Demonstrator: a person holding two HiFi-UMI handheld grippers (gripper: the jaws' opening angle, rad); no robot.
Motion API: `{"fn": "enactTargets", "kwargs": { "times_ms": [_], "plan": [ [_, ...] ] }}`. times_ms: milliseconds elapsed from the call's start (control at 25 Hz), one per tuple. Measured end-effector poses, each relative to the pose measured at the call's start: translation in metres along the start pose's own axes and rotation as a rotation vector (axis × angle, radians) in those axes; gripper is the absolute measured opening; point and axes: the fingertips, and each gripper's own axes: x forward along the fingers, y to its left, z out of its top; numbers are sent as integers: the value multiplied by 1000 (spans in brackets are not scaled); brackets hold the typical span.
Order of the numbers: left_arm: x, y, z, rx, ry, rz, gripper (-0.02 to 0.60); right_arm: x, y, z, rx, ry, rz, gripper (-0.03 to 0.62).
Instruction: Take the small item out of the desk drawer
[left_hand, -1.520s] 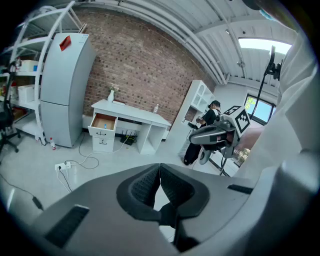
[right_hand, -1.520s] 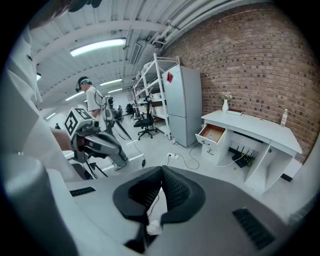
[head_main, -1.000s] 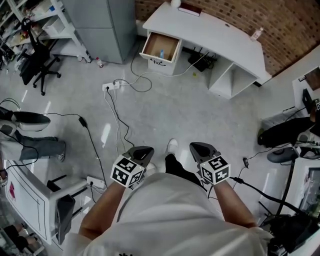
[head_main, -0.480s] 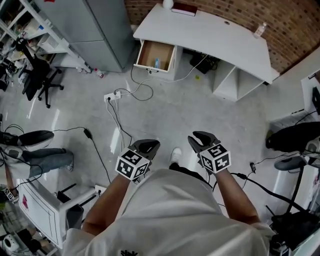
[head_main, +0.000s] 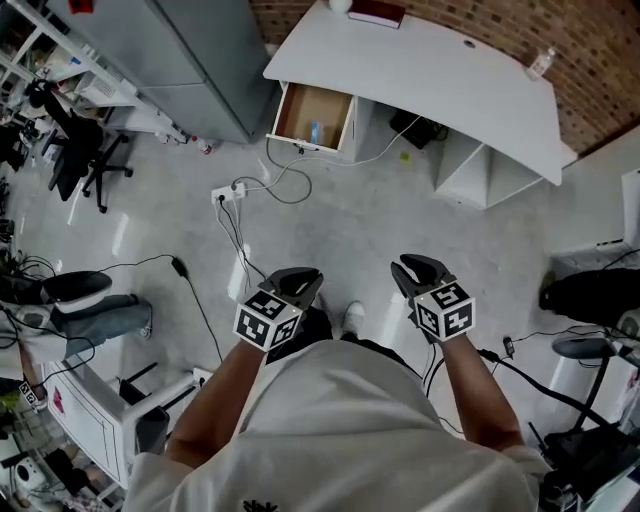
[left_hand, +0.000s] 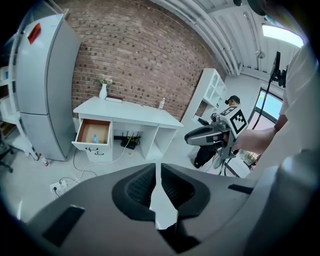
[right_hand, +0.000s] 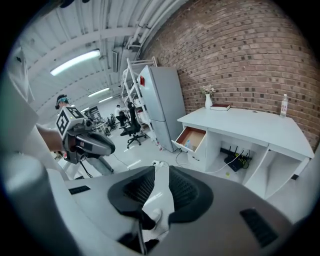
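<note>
A red-brown brick wall (left_hand: 140, 60) closed the far side of the room, and a white desk (head_main: 430, 70) stood against it beside a tall grey cabinet (head_main: 190, 60). The floor (head_main: 400, 220) was pale grey and glossy, with cables (head_main: 235, 225) trailing across it. A black office chair (head_main: 85, 150) stood at the left. Strip lights (right_hand: 75, 62) hung from the ceiling, and daylight came through a window (left_hand: 270, 102).

No words, numbers or brand names are legible. The marker cube (head_main: 266, 322) on the left gripper (head_main: 300, 278) and its twin (head_main: 443, 310) on the right gripper (head_main: 418, 265) show black-and-white square patterns, not letters. A red label (left_hand: 34, 33) on the grey cabinet (left_hand: 40, 90) is too small to read.
</note>
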Motion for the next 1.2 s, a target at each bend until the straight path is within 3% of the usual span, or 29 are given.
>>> {"fn": "enactTargets", "kwargs": {
  "times_ms": [200, 400, 760, 880, 1000, 1200],
  "plan": [
    [32, 52, 22, -22, 27, -22, 36, 39, -32, 21, 20, 21, -5, 107],
    [68, 118, 61, -26, 57, -44, 110, 78, -64, 66, 52, 21, -51, 107],
    [140, 253, 134, -23, 91, -91, 114, 165, -116, 151, 87, 27, -125, 41],
    [163, 299, 144, -43, 115, -65, 114, 189, -126, 170, 97, 35, -136, 38],
    [186, 333, 142, -112, 133, -25, 118, 204, -135, 175, 105, 66, -116, 38],
    [242, 390, 157, -194, 159, 73, 138, 232, -185, 187, 121, 112, -47, 38]
  ]
}}
